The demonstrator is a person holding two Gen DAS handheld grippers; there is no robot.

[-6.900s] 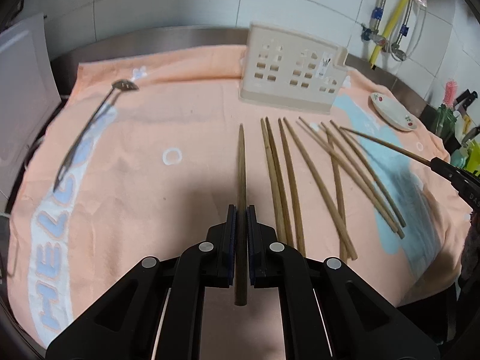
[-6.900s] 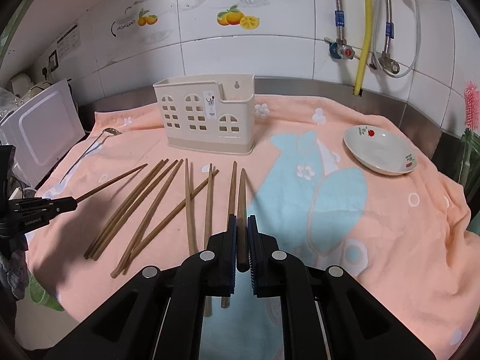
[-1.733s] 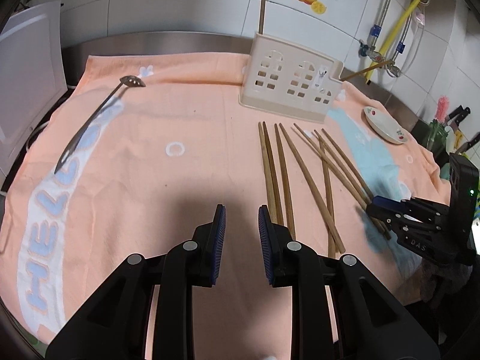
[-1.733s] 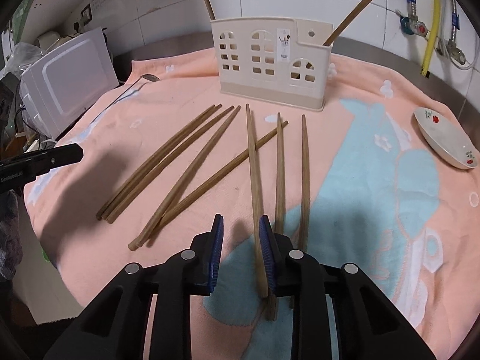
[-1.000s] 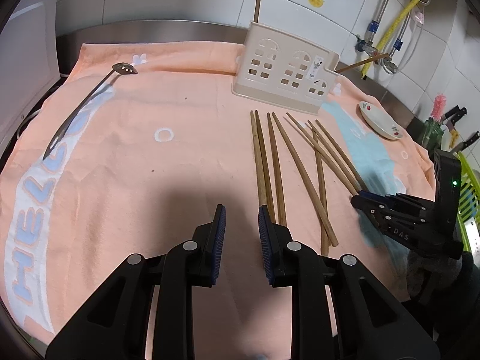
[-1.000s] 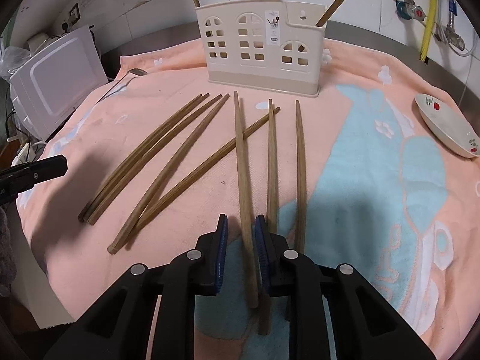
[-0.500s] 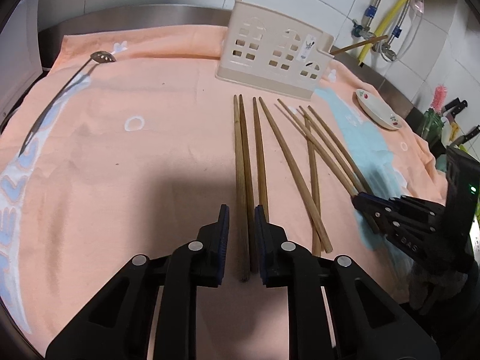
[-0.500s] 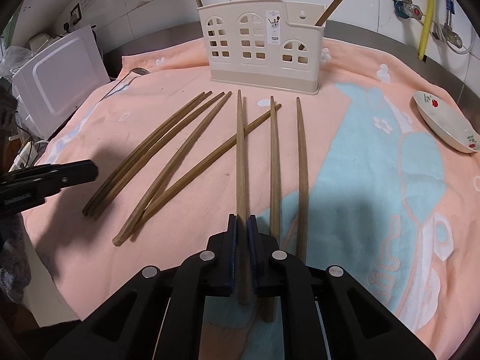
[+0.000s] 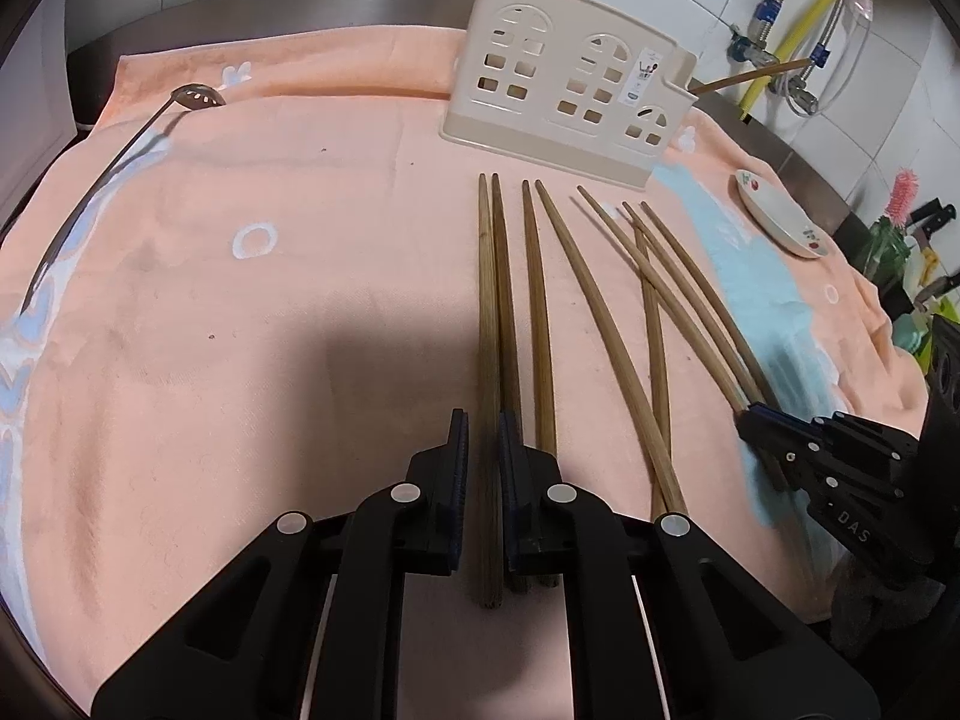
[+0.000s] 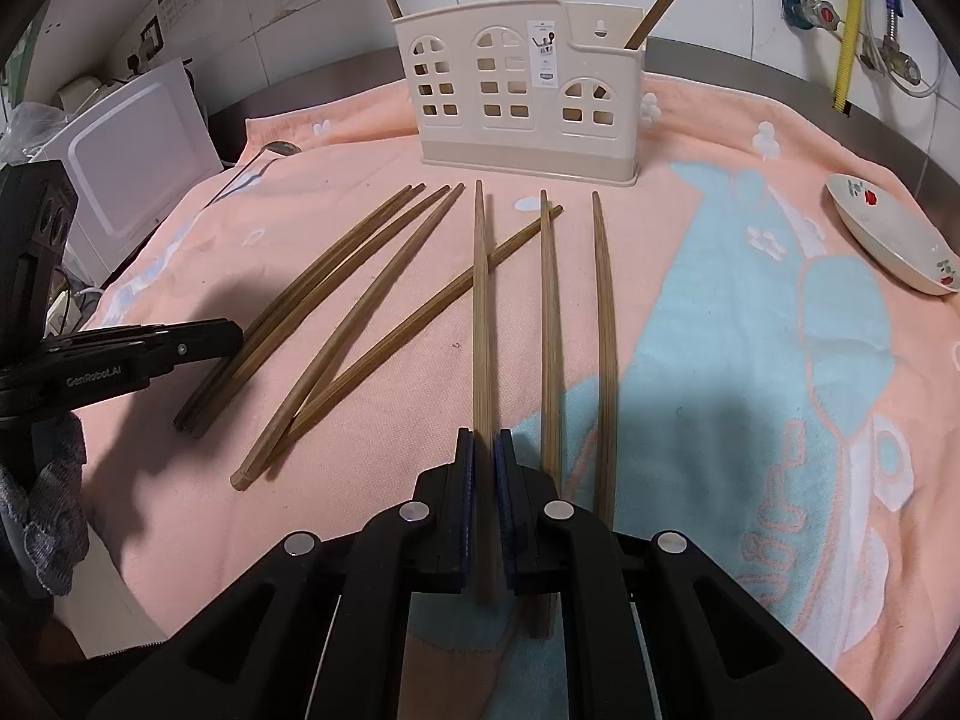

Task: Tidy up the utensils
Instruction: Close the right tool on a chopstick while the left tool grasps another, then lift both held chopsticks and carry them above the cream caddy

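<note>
While both grips settle, status:
step: pickup of the next two chopsticks, one per hand; neither is lifted off the towel (image 10: 720,300) yet.
left gripper (image 9: 483,450): jaws have just been closing, now pinched on the leftmost chopstick (image 9: 487,300), which lies touching its neighbour.
right gripper (image 10: 485,456): jaws clamped on the fifth chopstick from the left (image 10: 483,312), which crosses over a slanted one.
loose sticks: eight lie on the towel in front of the holder (image 10: 528,96); two already stand in it.
next: lift both clear, tip upright, drop into holder slots.
risk: left's neighbour stick may drag along.
</note>
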